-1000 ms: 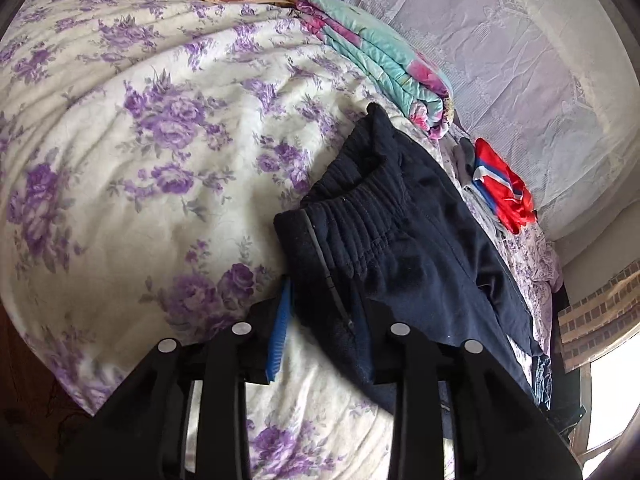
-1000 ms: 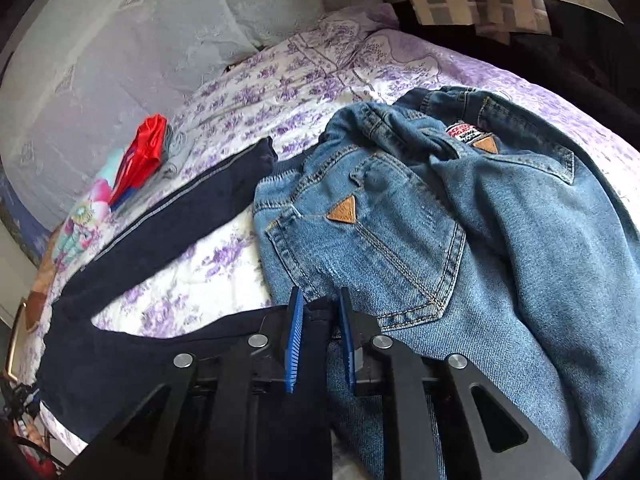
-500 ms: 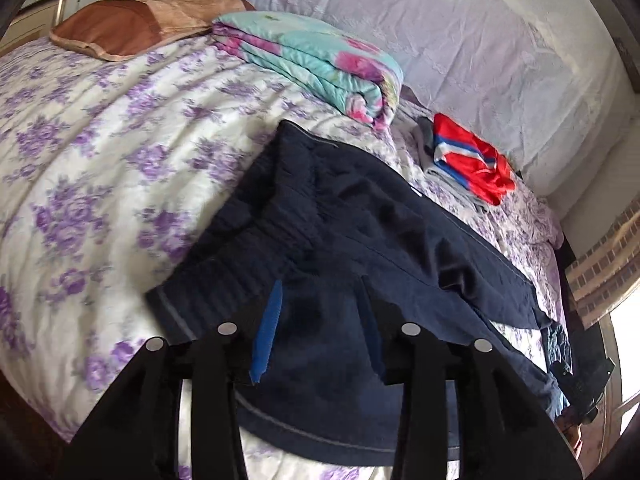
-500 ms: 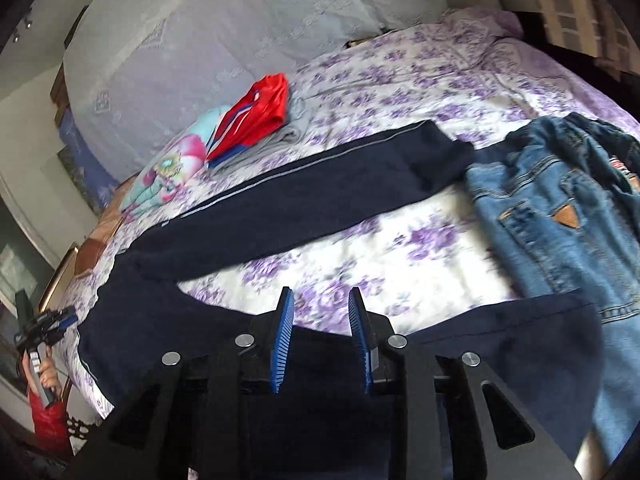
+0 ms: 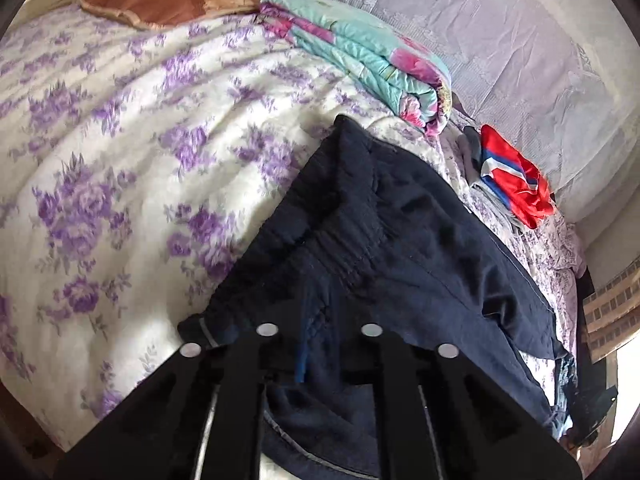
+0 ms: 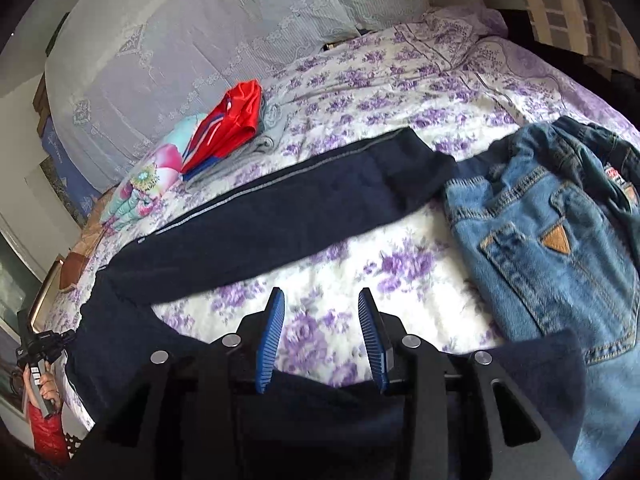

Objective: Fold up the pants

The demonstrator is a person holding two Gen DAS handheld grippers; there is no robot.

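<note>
Your left tool (image 5: 320, 344) pinches the navy pants (image 5: 400, 240) at the waistband; your right tool (image 6: 322, 336) gapes above the bed (image 6: 360, 280).

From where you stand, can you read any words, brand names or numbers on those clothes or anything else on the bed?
None can be read.
Red and white label at the waist of the blue jeans: print too small and blurred.
Tan triangular patch on the jeans pocket: no lettering shows.
Navy pants, red garment, folded floral blanket: no text visible.
</note>
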